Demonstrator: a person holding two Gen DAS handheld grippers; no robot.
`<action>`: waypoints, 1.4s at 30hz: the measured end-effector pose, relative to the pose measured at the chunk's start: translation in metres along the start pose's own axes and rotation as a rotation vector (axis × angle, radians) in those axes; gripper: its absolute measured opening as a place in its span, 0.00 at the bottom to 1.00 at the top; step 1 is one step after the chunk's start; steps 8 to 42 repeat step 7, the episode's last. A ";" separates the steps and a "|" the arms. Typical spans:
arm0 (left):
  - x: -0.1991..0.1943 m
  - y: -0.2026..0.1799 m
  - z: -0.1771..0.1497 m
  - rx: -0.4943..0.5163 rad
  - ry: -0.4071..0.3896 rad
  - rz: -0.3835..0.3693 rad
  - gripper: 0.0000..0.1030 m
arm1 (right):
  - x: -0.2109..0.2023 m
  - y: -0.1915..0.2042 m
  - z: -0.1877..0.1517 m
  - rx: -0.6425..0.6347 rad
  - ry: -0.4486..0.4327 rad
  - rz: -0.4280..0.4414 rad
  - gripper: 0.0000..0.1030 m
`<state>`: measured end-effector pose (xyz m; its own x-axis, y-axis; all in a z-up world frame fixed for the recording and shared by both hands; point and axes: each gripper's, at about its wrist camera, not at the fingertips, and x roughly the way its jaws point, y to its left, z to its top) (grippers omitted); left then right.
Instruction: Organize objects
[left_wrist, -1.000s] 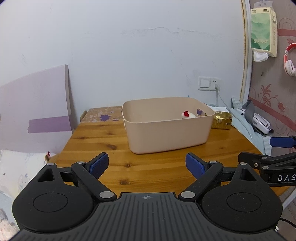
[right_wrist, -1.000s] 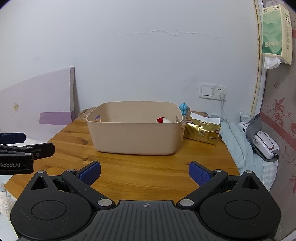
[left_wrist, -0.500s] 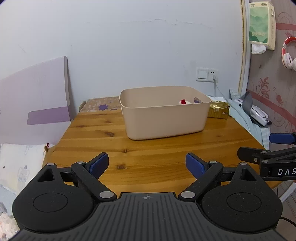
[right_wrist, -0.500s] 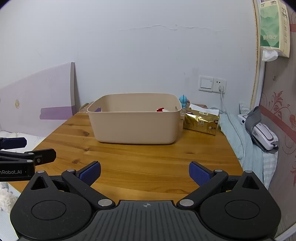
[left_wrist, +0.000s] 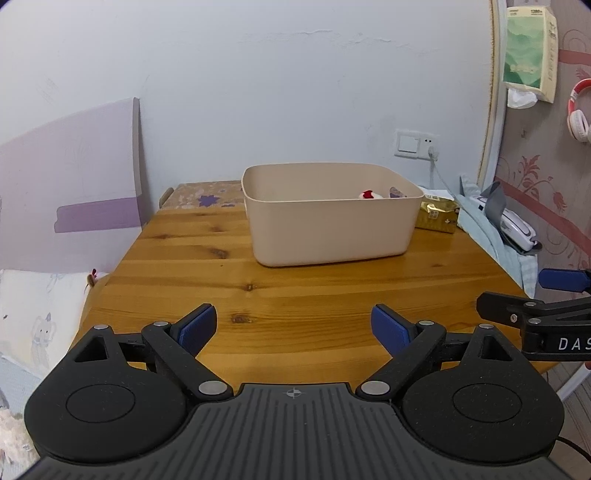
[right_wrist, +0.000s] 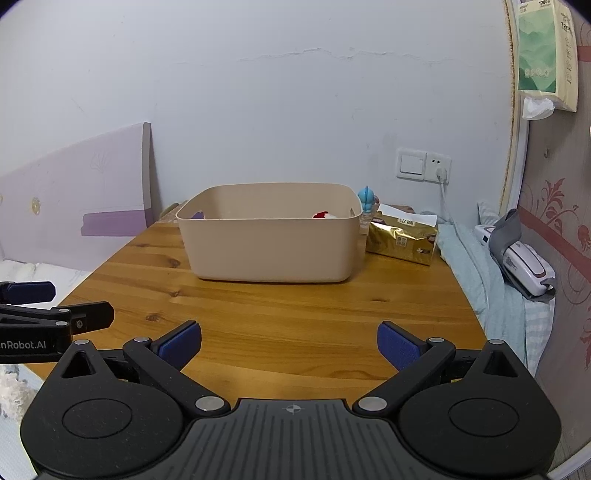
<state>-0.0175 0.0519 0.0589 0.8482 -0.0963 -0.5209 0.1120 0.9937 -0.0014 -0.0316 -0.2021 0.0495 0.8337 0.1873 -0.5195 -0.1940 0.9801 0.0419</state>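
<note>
Sitting toward the far end of a knotty wooden desk (left_wrist: 295, 295), a beige plastic bin (left_wrist: 328, 225) with rounded corners and a plain rim holds a small white item topped with red (left_wrist: 367, 194), seen just above the bin's far right edge; the rest of what lies inside is hidden by the near wall. Just to the right of the bin lies a gold foil packet (right_wrist: 402, 240), and a small blue figure (right_wrist: 366, 197) stands behind the bin's right corner, by the wall. A wall socket (right_wrist: 424, 164) with a plugged cable is mounted above them, and a green tissue pack (right_wrist: 543, 51) hangs high on the right.

Both tools hang over the near edge of the desk, well apart from the bin. The left gripper (left_wrist: 293, 328) has its blue pads spread wide with only bare wood between them; the right gripper (right_wrist: 290, 343) is likewise spread wide and holds nothing. Each shows at the edge of the other's view.

Compared with a second ago, the bin appears lower and a little farther off in both views, with more of the desk visible ahead of the pads. Nothing on the desk has shifted, and the spread of both grippers is unchanged.
</note>
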 end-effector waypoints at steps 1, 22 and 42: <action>0.000 0.001 0.000 -0.001 0.001 0.004 0.90 | 0.001 0.000 0.000 0.001 0.004 0.001 1.00; 0.006 0.005 -0.001 -0.011 0.017 0.006 0.90 | 0.010 0.003 -0.001 -0.001 0.026 0.007 1.00; 0.006 0.005 -0.001 -0.011 0.017 0.006 0.90 | 0.010 0.003 -0.001 -0.001 0.026 0.007 1.00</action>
